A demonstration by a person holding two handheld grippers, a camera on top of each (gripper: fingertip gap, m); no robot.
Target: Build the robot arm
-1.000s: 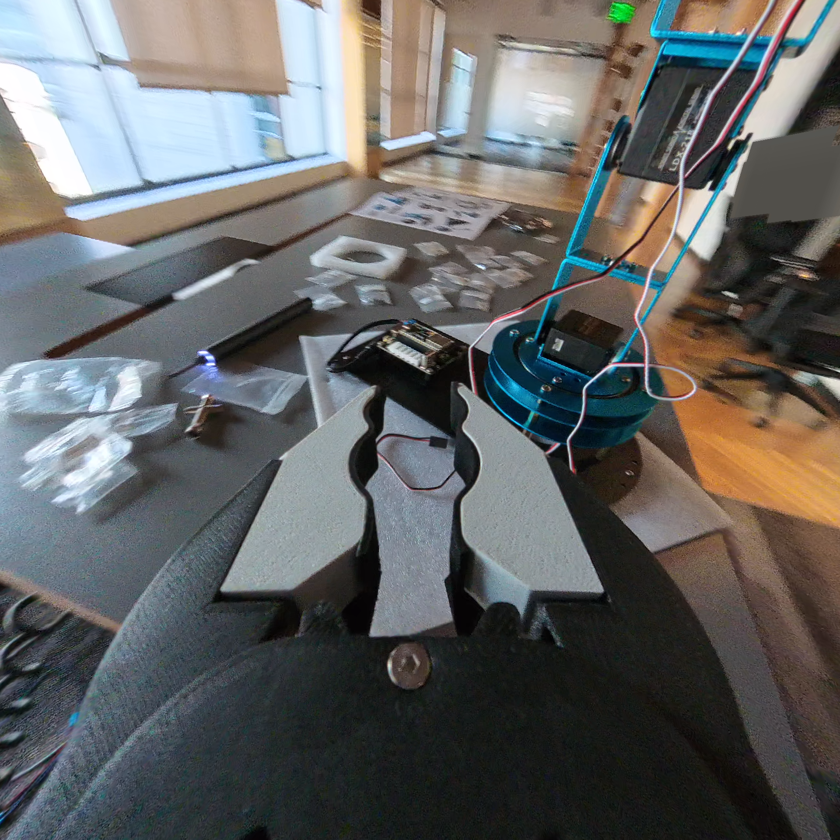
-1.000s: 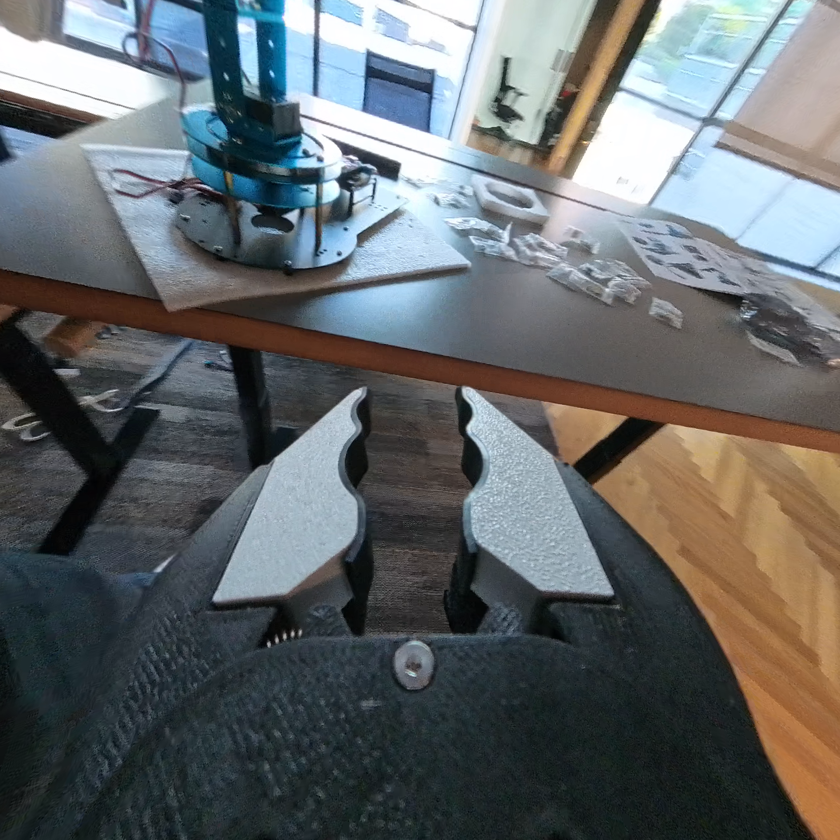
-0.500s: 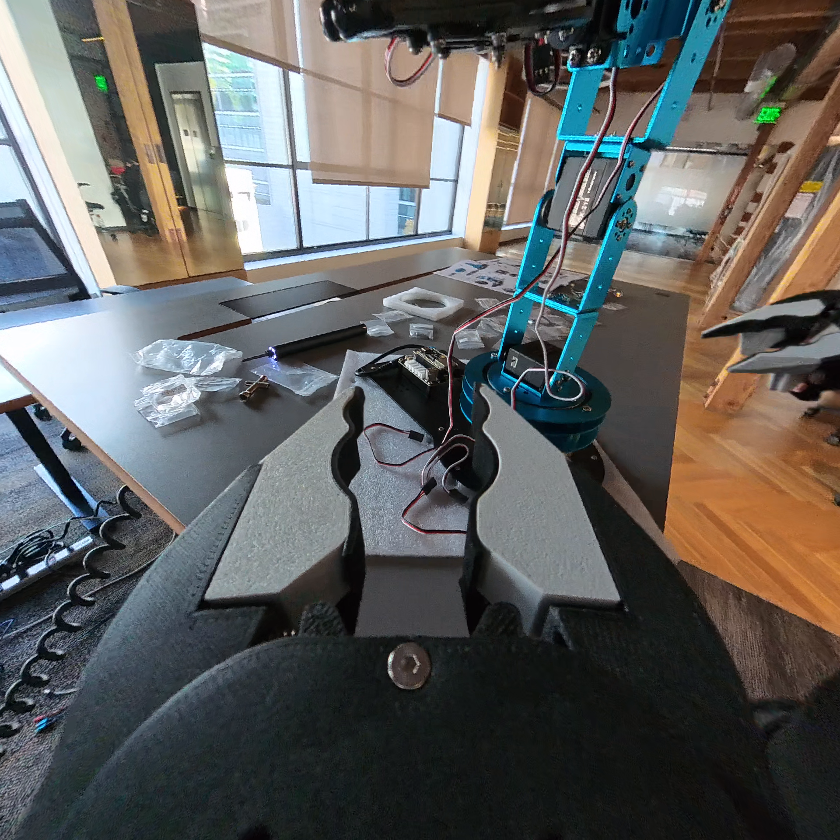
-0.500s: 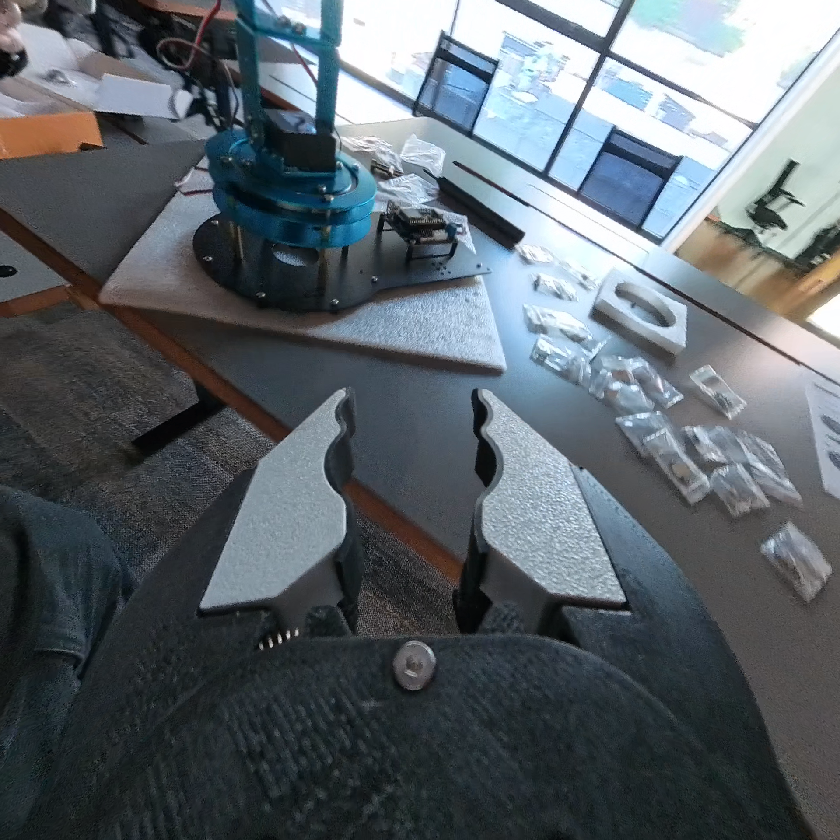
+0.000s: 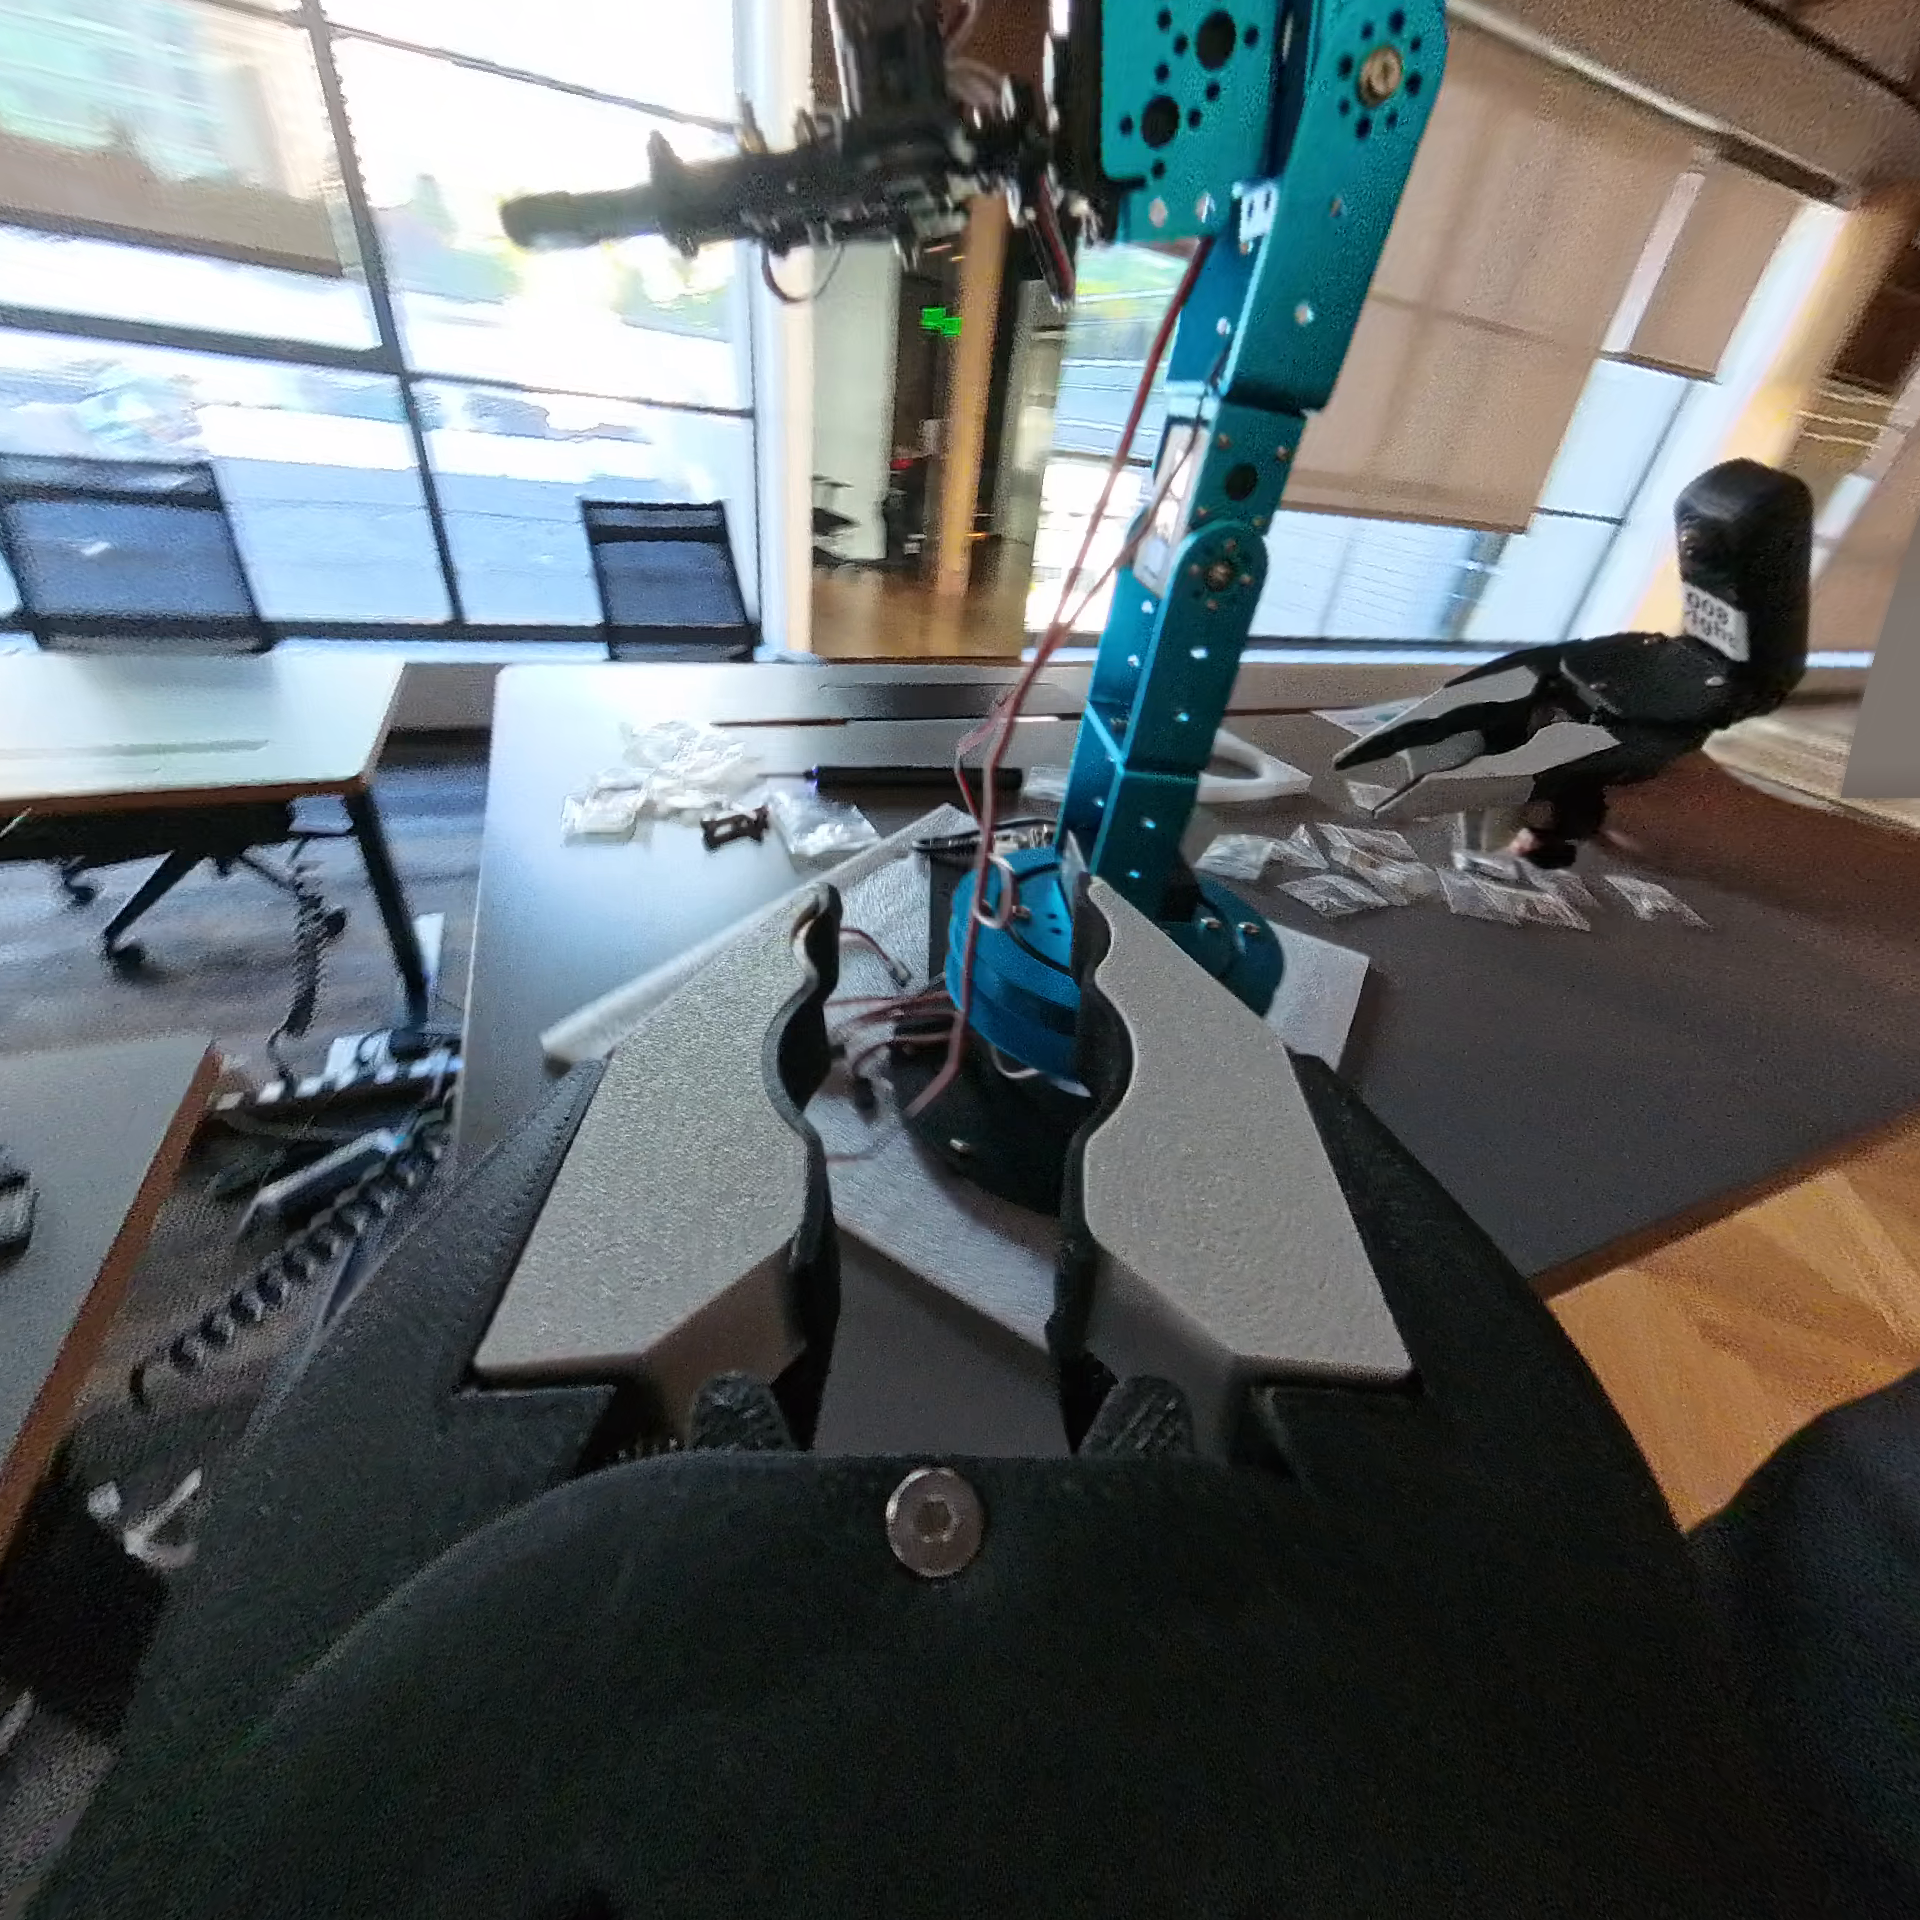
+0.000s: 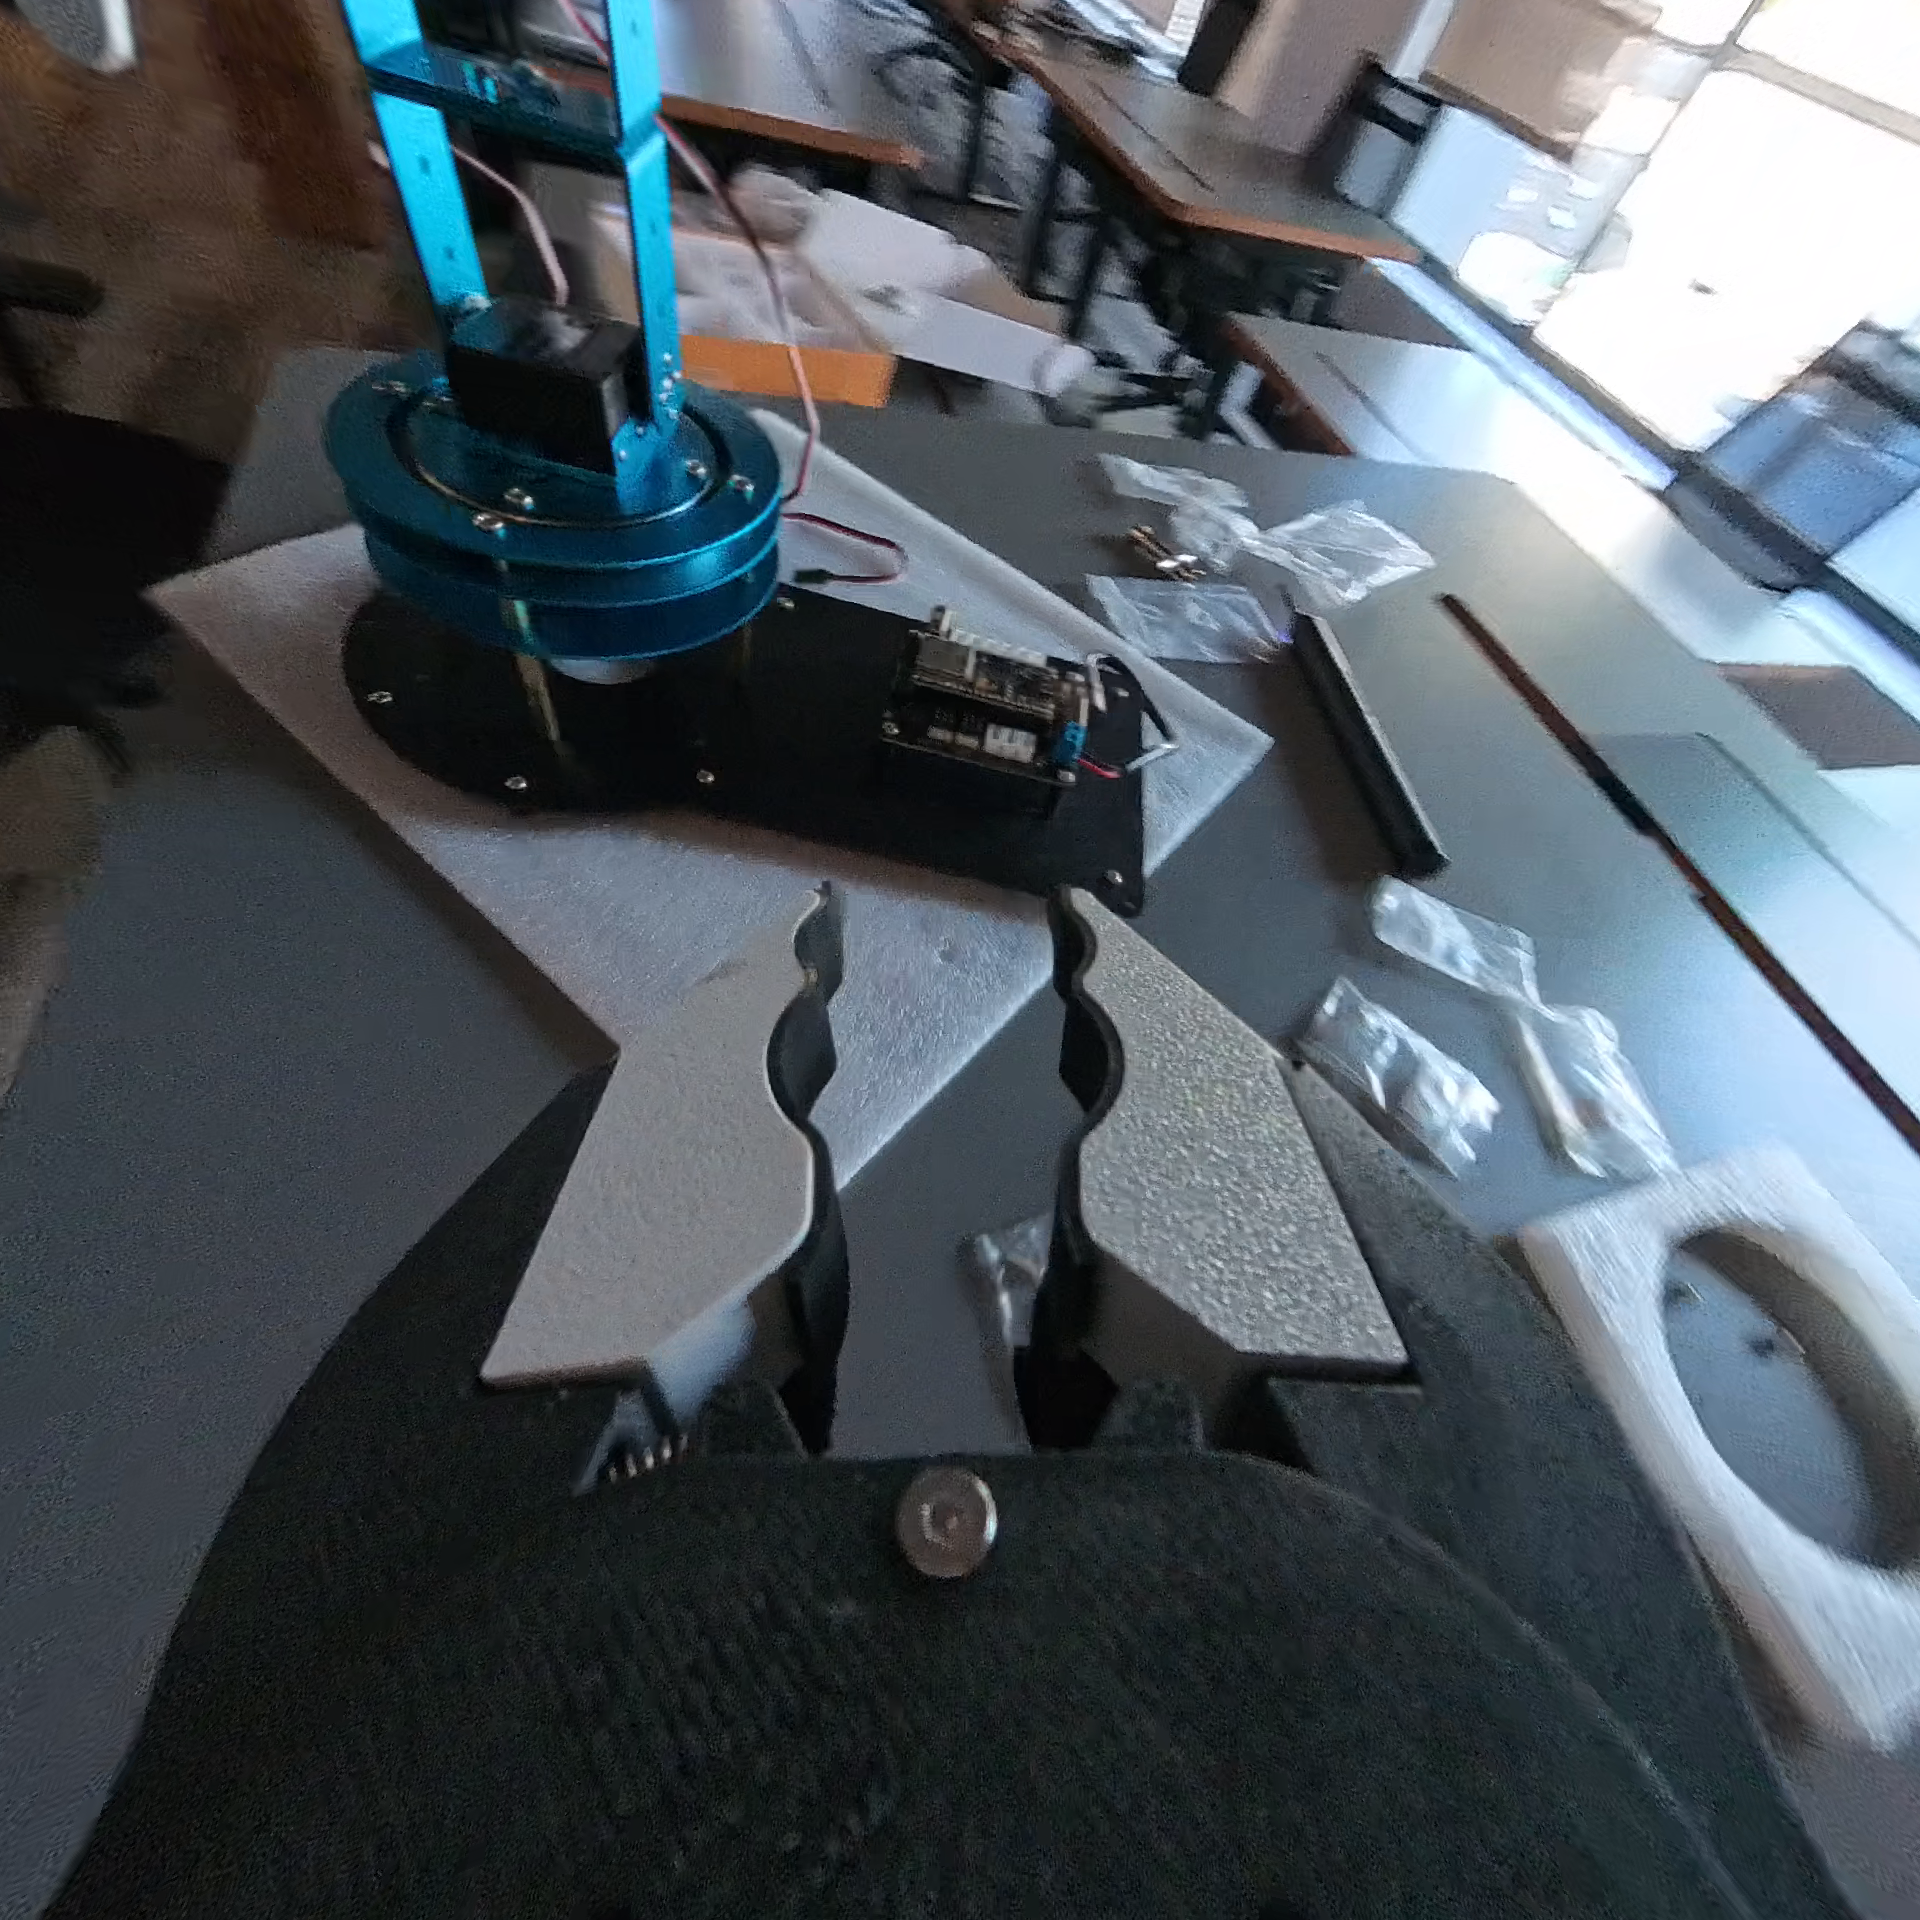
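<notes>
A blue metal robot arm kit (image 5: 1184,644) stands on a round blue base (image 6: 556,520), on a black plate (image 6: 831,769) with a small circuit board (image 6: 987,707). All rest on a grey foam sheet (image 6: 644,904) on the dark table (image 5: 1662,1081). My left gripper (image 5: 956,904) is open and empty, pointing at the base with loose red and white wires (image 5: 883,1018) between the fingers. My right gripper (image 6: 940,904) is open and empty, above the foam sheet's edge near the plate. It also shows in the left wrist view (image 5: 1361,774), beyond the arm.
Several small clear parts bags (image 6: 1392,1070) lie right of the foam sheet, also in the left wrist view (image 5: 1382,873). A white foam frame with a round hole (image 6: 1756,1382) lies at the right. A black rod (image 6: 1361,738) lies behind. Other tables, chairs (image 5: 665,582) and floor cables (image 5: 312,1174) surround. Tip to tip, the grippers are about 35 centimetres apart. My left tips are about 45 centimetres from the black rod (image 6: 1361,738), my right tips only 25 centimetres. My left wrist view (image 5: 934,772) looks at it from another angle.
My left gripper has swung left around the kit and now sees it from the table's corner. My right gripper has moved forward over the table, close to the foam sheet.
</notes>
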